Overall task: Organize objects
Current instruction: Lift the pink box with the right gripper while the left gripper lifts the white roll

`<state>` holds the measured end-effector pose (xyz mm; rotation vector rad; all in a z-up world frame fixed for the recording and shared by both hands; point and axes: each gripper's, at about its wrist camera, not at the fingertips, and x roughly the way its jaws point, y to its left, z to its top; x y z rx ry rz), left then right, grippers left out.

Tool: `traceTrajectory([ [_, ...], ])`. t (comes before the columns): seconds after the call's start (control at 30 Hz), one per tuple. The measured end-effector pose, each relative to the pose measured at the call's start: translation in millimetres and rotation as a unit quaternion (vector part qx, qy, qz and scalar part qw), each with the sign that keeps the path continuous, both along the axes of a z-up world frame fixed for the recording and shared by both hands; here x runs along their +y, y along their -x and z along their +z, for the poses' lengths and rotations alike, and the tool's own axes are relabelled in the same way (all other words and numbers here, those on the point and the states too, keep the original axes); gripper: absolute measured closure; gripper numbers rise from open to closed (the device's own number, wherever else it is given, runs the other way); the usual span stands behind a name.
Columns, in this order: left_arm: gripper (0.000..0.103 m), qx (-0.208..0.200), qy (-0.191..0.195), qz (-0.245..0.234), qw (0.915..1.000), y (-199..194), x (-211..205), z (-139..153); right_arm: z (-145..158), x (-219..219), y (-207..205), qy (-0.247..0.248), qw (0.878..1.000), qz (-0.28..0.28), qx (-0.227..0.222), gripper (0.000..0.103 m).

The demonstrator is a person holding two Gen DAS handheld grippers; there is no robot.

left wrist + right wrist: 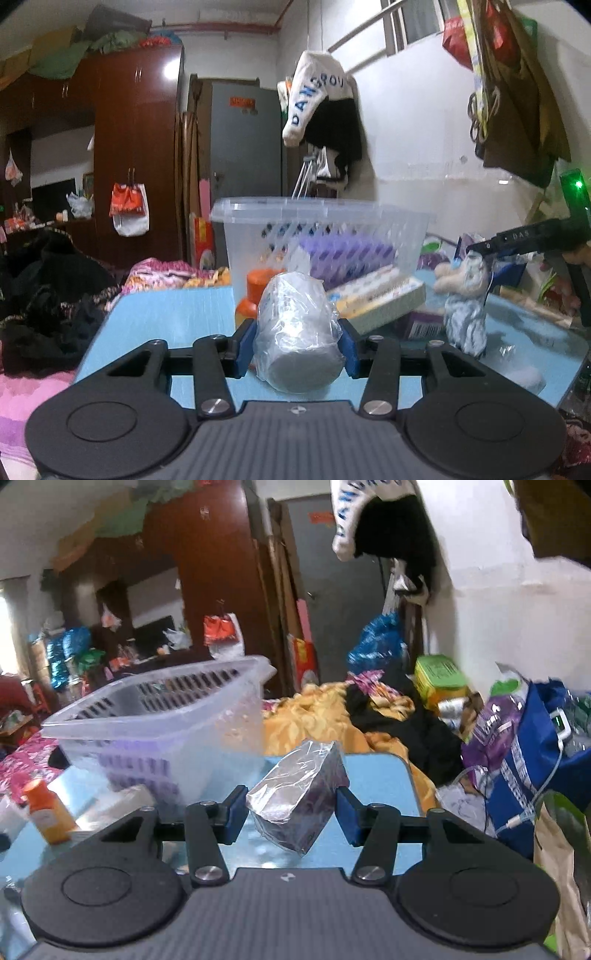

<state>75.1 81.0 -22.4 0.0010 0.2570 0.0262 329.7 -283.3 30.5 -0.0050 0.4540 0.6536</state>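
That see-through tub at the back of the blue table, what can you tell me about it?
The clear plastic basket stands upright on the blue table, open at the top. It looks like thin, translucent plastic with a broad rolled rim and rows of small slots through its walls. Something purple shows through its sides, inside or behind; which is unclear. A long flat box lies against its base, an orange bottle just in front. Neither gripper touches it.

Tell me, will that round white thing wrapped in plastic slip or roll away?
The plastic-wrapped white roll probably feels slippery, since its wrap looks glossy and crinkled. Set on its side on the blue table, it would likely roll, being cylindrical. The left gripper pinches it from both sides.
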Motion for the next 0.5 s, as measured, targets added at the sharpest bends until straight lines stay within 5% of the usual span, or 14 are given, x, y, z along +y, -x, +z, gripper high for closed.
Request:
traceTrajectory([
  [0.5, 0.053, -0.073, 0.002, -0.016, 0.9972, 0, -11, 71, 54, 24, 47, -0.036, 0.993, 0.080, -0.078, 0.048],
])
